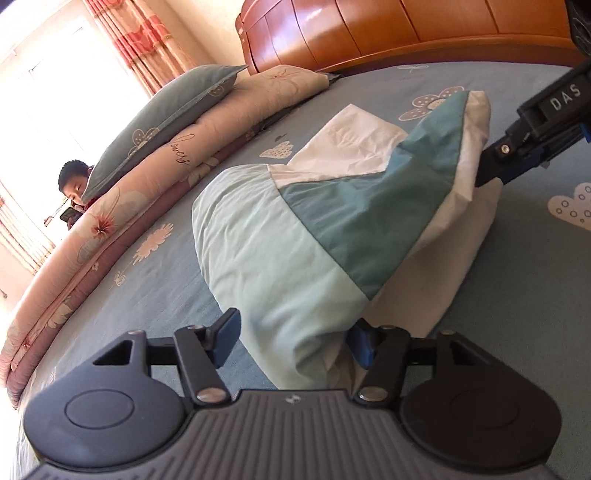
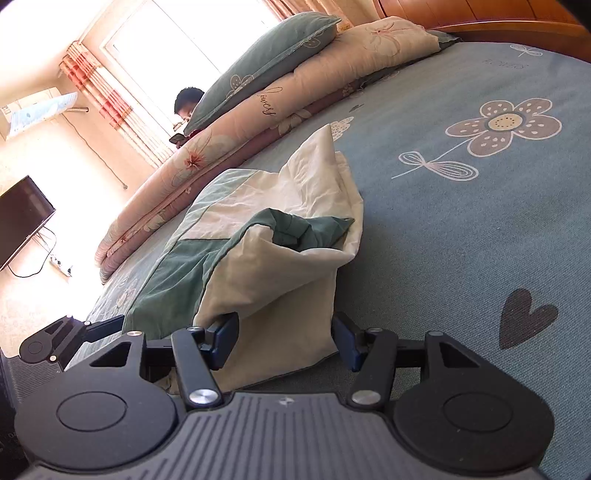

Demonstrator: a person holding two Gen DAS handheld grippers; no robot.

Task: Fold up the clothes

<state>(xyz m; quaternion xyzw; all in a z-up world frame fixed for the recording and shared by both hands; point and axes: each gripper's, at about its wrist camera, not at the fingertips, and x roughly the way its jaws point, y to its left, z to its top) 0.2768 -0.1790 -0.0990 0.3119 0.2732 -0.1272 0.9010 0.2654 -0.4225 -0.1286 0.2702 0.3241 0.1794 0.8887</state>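
Left wrist view: the left gripper (image 1: 293,341) is seen with its fingers spread wide, and a bunched edge of the garment (image 1: 295,236) lies between them; the cloth touches the right-hand finger, while the left-hand finger stands clear of it. The garment, in pale mint, teal and white panels, is heaped on the blue flowered bedsheet (image 1: 517,266) directly ahead of the fingers. Beyond the heap, to the upper right, the right gripper (image 1: 484,177) is seen meeting the white edge of the cloth; whether it clamps cannot be told from this view. A rolled floral quilt (image 1: 147,184) with a grey-green pillow (image 1: 162,122) on top lies far ahead to the left, and a wooden headboard (image 1: 388,33) stands beyond.

Right wrist view: the right gripper (image 2: 284,341) is likewise seen wide apart, with a white fold of the garment (image 2: 266,236) lying between the fingers and touching the left-hand one. The heap extends ahead and to the left on the bedsheet (image 2: 461,240). Part of the left gripper (image 2: 55,339) is noted at the lower left. A dark screen (image 2: 22,218) is mounted at the far left.
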